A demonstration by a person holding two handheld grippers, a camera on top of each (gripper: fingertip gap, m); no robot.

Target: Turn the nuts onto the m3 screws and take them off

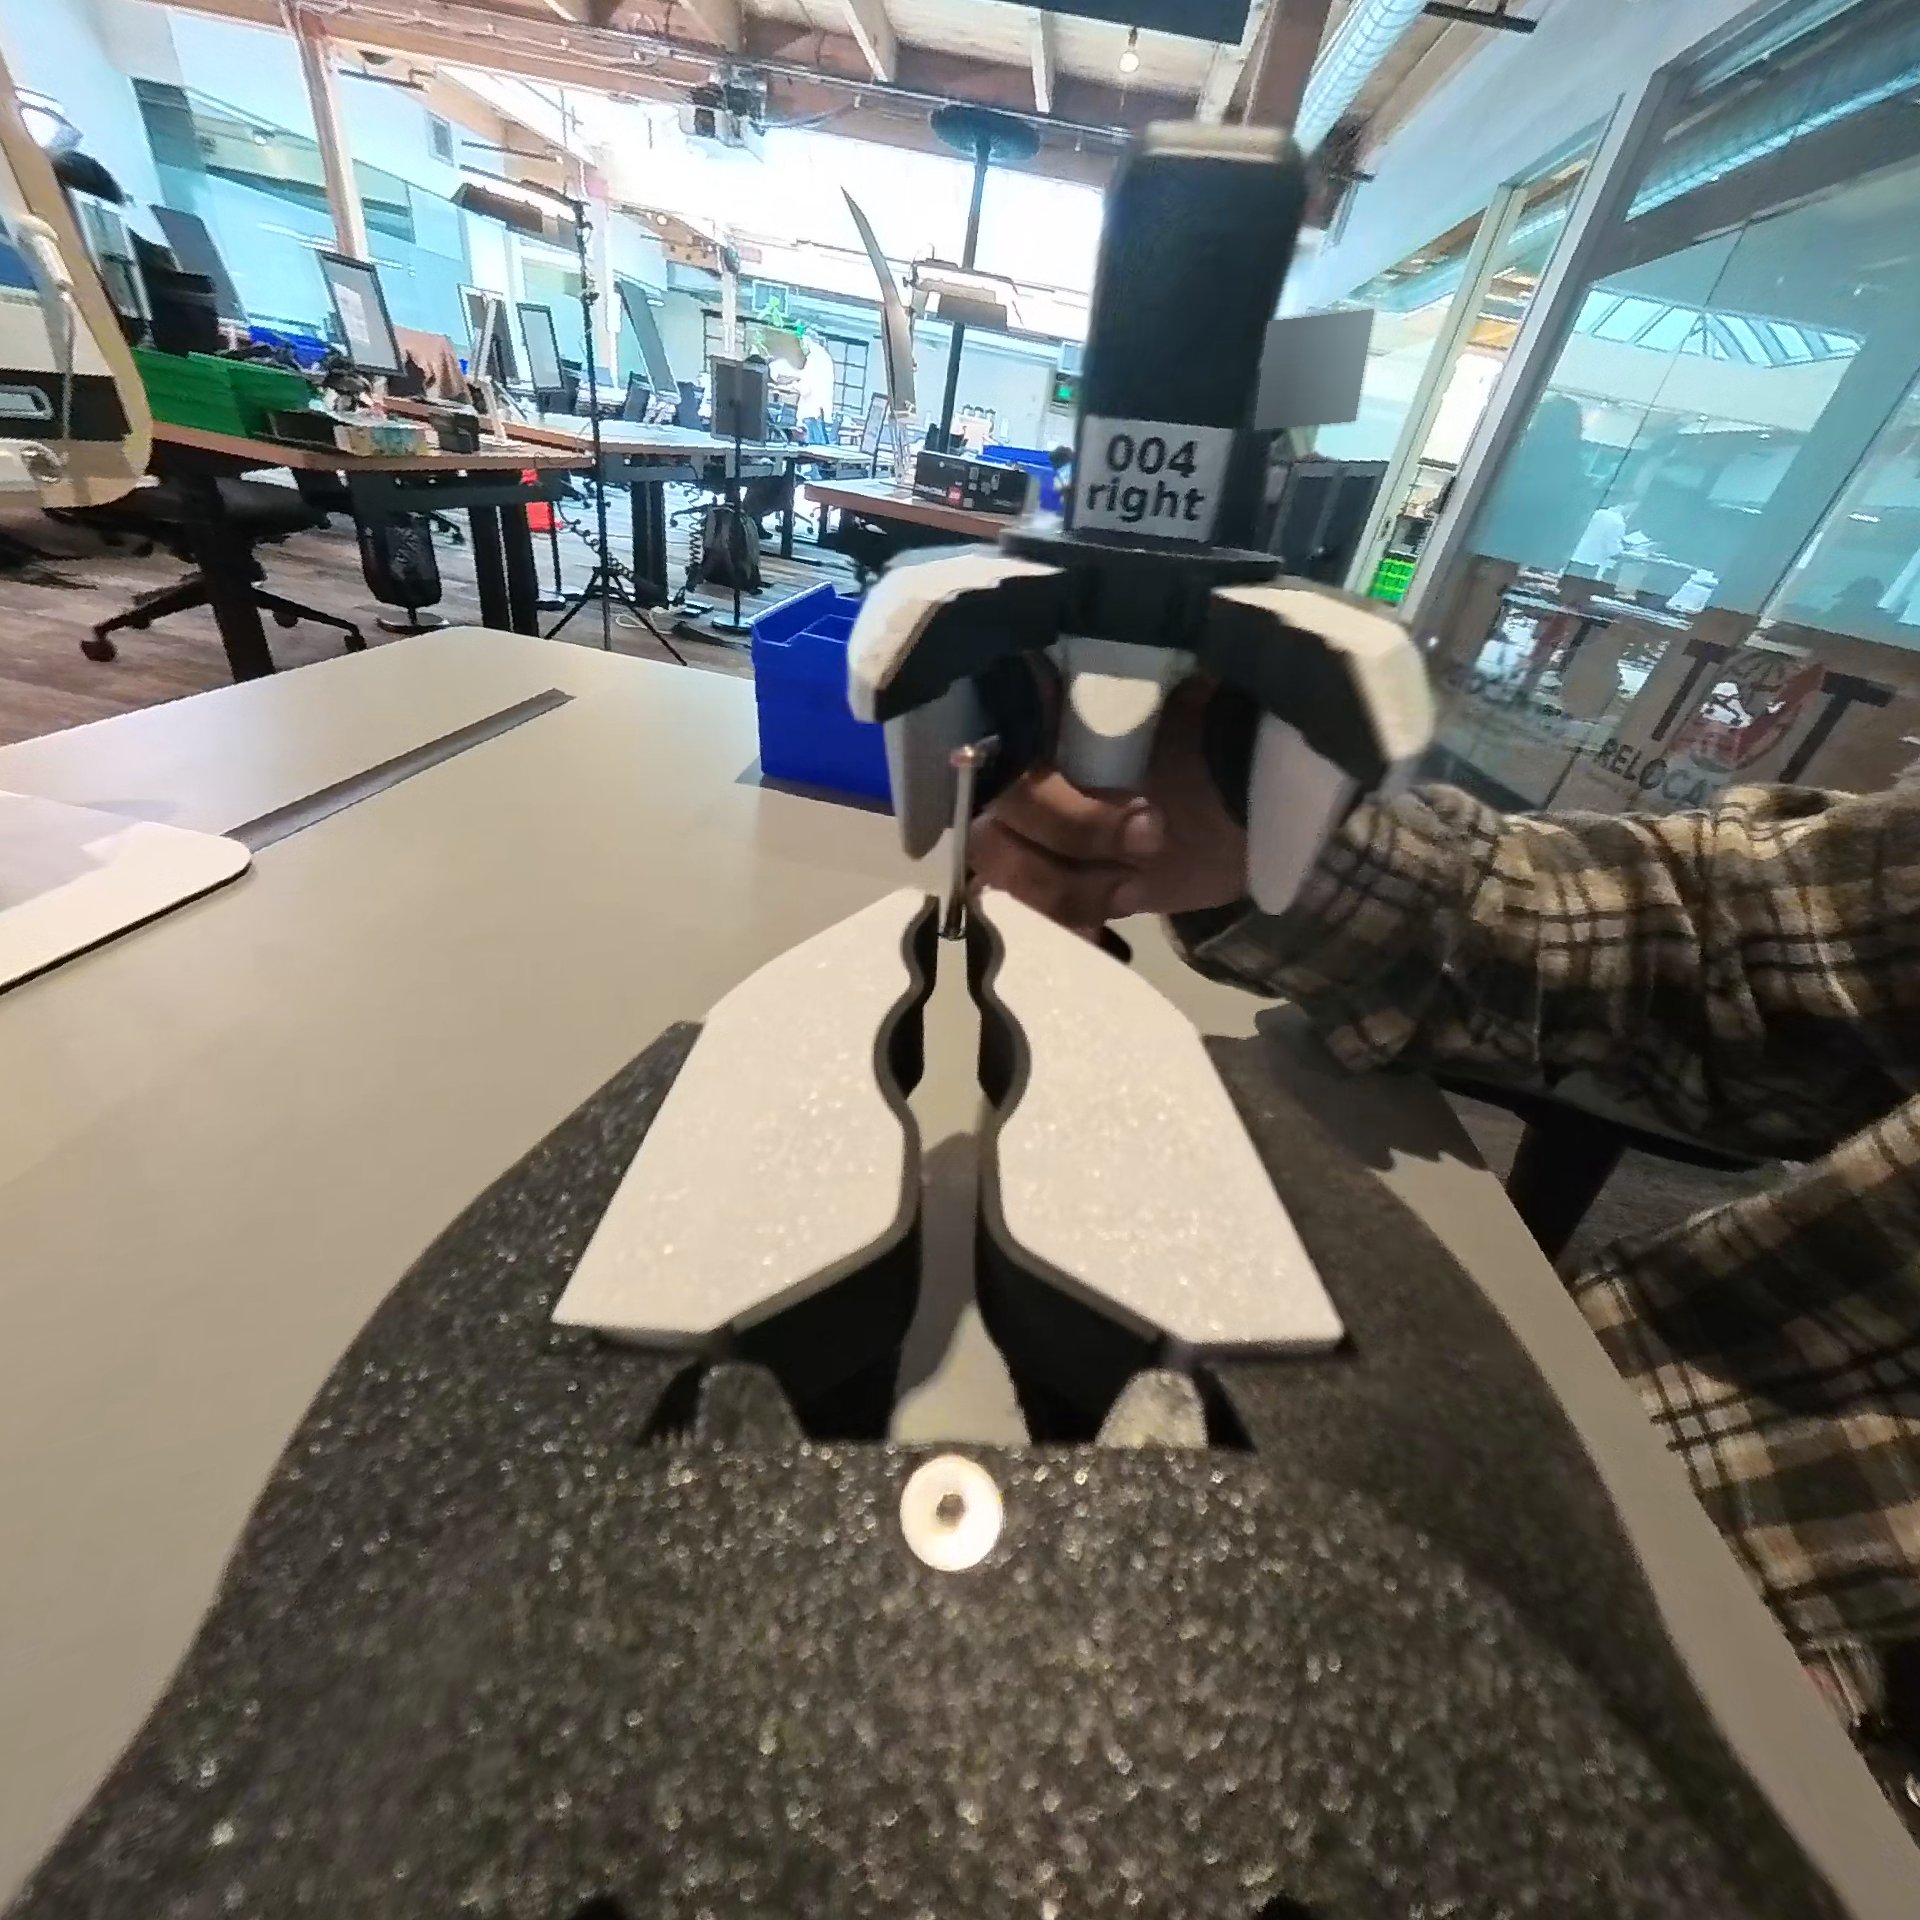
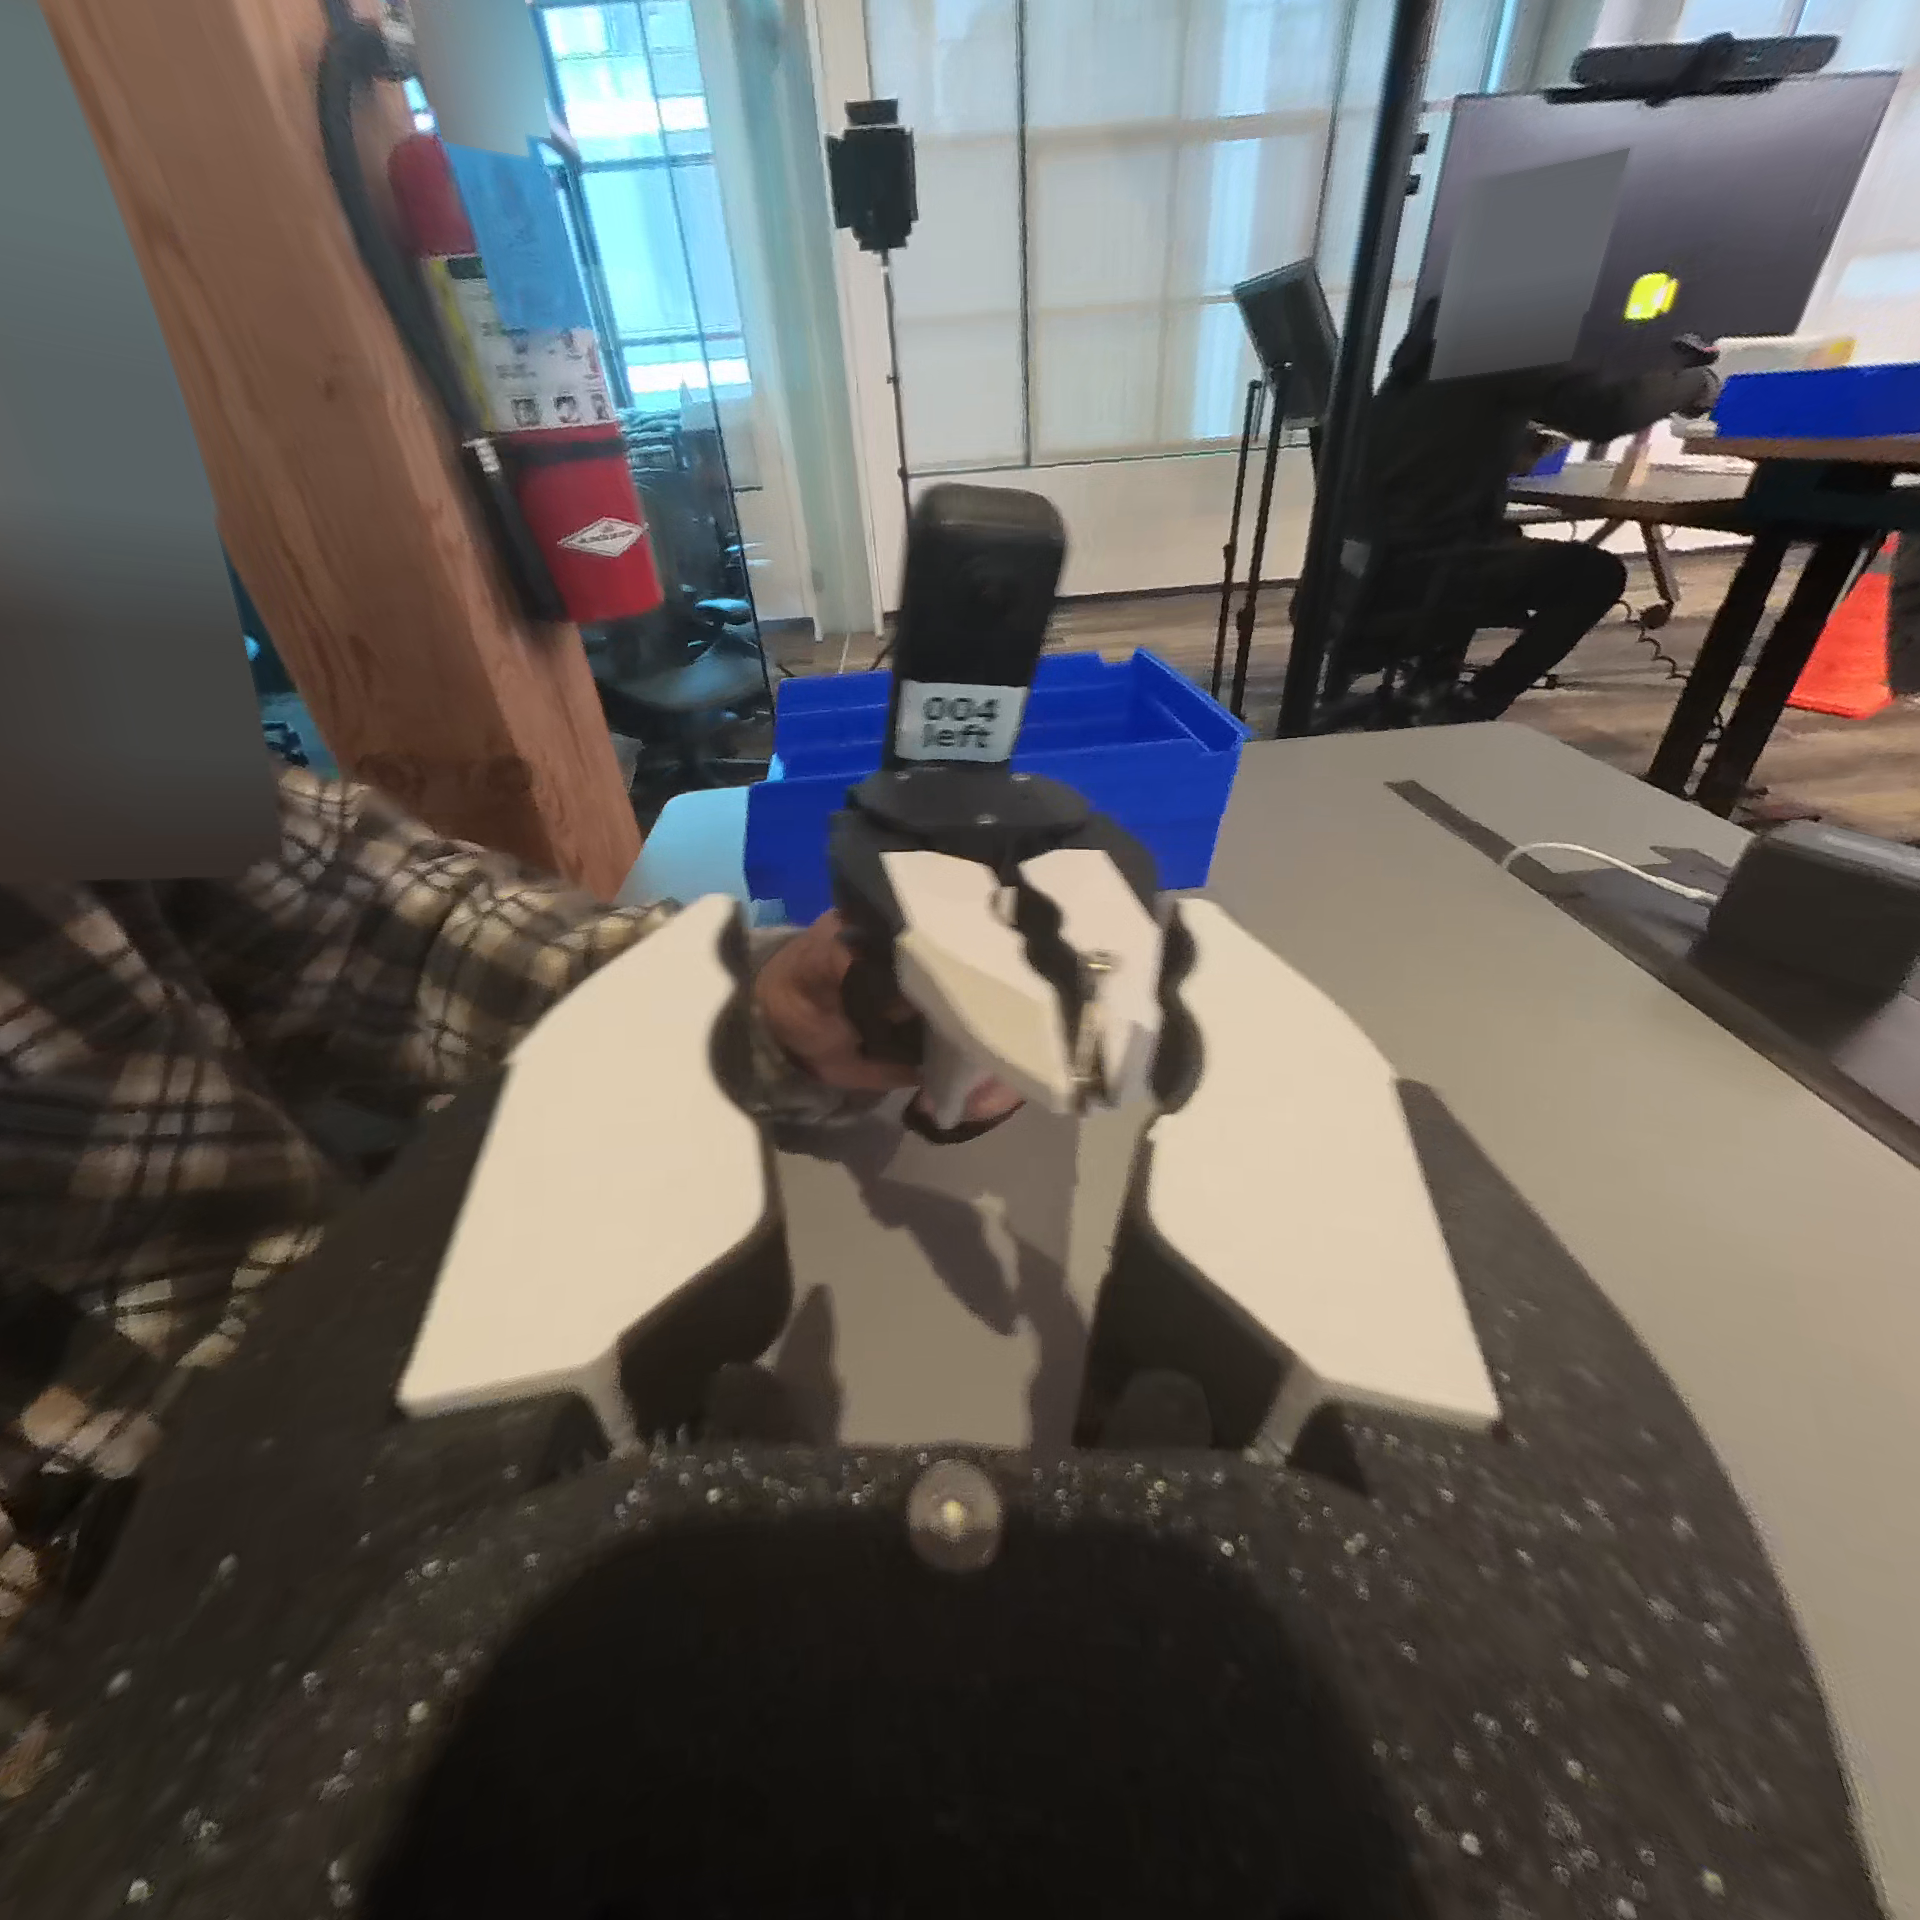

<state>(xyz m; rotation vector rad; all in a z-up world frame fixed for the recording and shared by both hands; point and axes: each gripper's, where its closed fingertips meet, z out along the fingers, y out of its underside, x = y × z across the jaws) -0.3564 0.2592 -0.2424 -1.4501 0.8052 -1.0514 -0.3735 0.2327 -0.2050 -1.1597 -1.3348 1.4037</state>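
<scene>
A thin steel M3 screw (image 1: pixel 962 844) is pinched upright at the closed tips of the left gripper (image 1: pixel 951 928); the right gripper (image 2: pixel 951 1049) is spread empty; a loose pinch could let it tilt

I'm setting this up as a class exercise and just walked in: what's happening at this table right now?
A person in a plaid shirt holds a gripper in each hand over a grey table. The left gripper is shut on the lower end of a thin screw, which stands upright. The right gripper is open, its fingers either side of the left gripper's tips and the screw. Whether a nut is on the screw is too small to tell. A blue bin sits behind.
</scene>
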